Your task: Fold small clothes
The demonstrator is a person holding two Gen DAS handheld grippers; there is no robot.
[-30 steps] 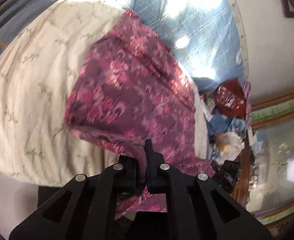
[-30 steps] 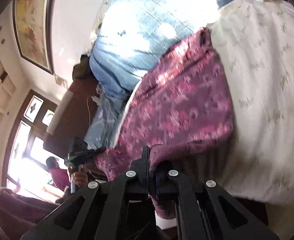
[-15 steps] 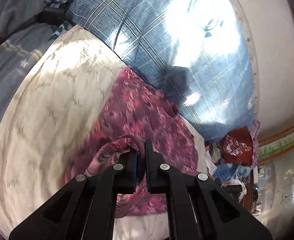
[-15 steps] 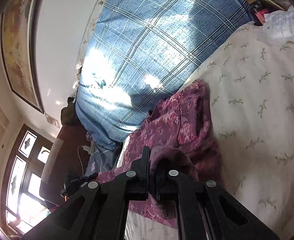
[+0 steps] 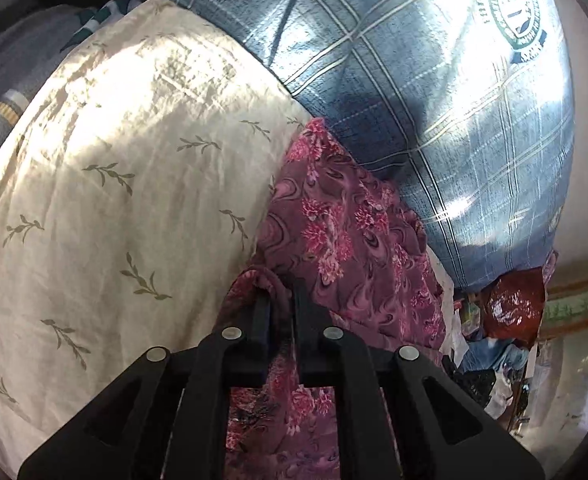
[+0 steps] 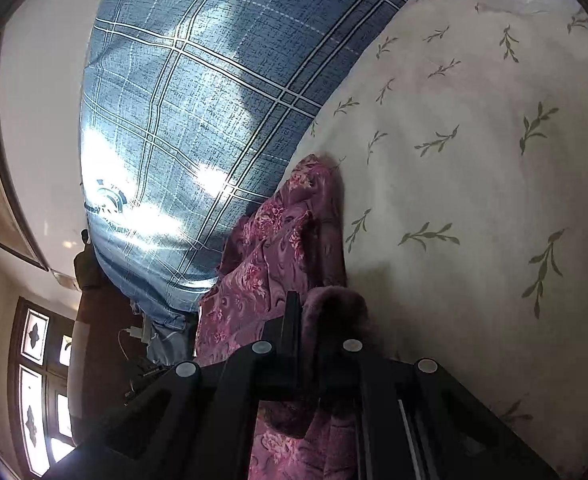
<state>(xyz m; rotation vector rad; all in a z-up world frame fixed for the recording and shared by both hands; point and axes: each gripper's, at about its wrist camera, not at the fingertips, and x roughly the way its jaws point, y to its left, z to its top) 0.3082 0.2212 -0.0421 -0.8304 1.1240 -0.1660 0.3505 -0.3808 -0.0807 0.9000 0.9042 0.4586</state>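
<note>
A cream leaf-print sheet [image 5: 114, 184] fills the left. The purple floral garment [image 5: 334, 240] lies bunched along a blue plaid pillow [image 5: 434, 100]. The left gripper [image 5: 281, 304] and right gripper [image 6: 308, 312] have just been easing apart, narrow, fabric folds between the jaws. Garment's near edge is hidden beneath the grippers; clutter [image 5: 506, 312] at right is indistinct.

In the left wrist view, the garment [image 5: 334, 232] is spread on the sheet [image 5: 106, 184], ahead and to the right of the left gripper [image 5: 281, 300]; the pillow [image 5: 434, 92] is set behind it. In the right wrist view, the garment [image 6: 286, 240] is bunched ahead and left of the right gripper [image 6: 309, 312], the sheet [image 6: 474, 160] to its right
</note>
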